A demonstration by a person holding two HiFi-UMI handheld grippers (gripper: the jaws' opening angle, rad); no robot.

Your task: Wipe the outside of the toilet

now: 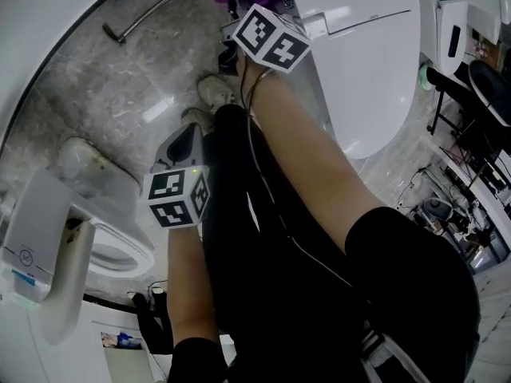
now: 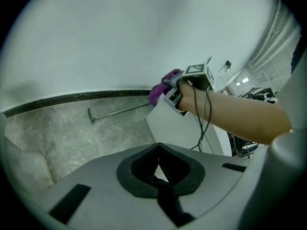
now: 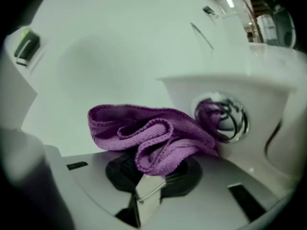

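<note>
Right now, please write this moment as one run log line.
right gripper: shut on cloth | cloth: purple, at toilet tank beside chrome button | left gripper: shut, empty

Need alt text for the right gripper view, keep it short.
The right gripper clamps a bunched purple cloth and holds it up to the white toilet, beside a round chrome button that mirrors the cloth. A plain white wall fills the background.

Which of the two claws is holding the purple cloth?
The right gripper: its jaws clamp the purple cloth. The left gripper has its jaws together with nothing between them.
</note>
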